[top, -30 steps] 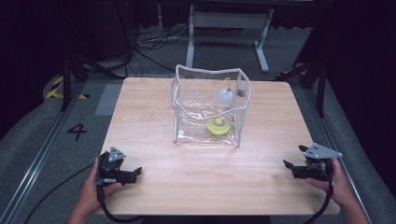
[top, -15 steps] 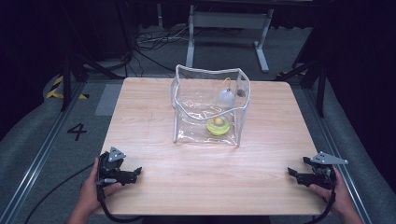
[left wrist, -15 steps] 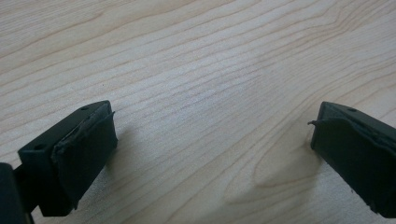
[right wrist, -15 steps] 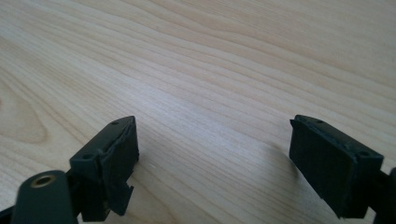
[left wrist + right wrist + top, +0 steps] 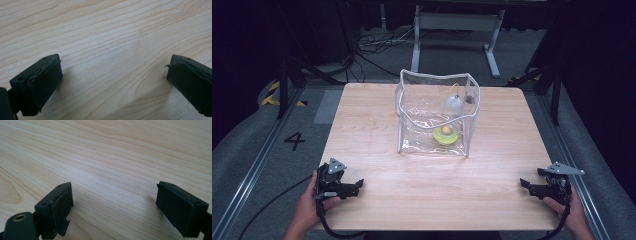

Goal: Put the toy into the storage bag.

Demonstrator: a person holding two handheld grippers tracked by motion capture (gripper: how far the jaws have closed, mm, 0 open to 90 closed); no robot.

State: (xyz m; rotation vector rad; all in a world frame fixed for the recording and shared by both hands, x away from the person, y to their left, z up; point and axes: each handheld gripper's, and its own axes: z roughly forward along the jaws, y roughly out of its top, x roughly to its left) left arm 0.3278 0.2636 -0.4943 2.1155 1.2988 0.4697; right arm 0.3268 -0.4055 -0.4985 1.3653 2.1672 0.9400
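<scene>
Dark floor out at 12 o'clock, strewn with cables [image 5: 372,46] round the legs of a metal stand [image 5: 457,21]; nearer, a pale wooden worktop [image 5: 362,120]. Within the last second, drew the right claw [image 5: 523,184] back and outward, from about 4 o'clock down toward the near right corner at 5 o'clock, farther from the clear bag [image 5: 417,125]. Kept the left claw [image 5: 358,186] where it had been, at 7 o'clock by the front edge. Left the bag as it was: upright, mouth open, just beyond the middle of the worktop toward 12 o'clock and well apart from both claws, with a yellow-green thing [image 5: 445,135] on its bottom and a pale domed thing [image 5: 453,105] behind that, near the far wall. Read as a retreat rather than an approach, with both hands parked at the near corners; whether work on the bag was over or not yet begun, could not tell. Left claw spread wide in the left gripper view, pads [image 5: 46,80] far apart, bare wood grain between them, nothing gripped. Right claw likewise gaping in the right gripper view, pads [image 5: 61,206] well apart, holding nothing. Could not tell whether either claw touched the wood or hung just above it.
</scene>
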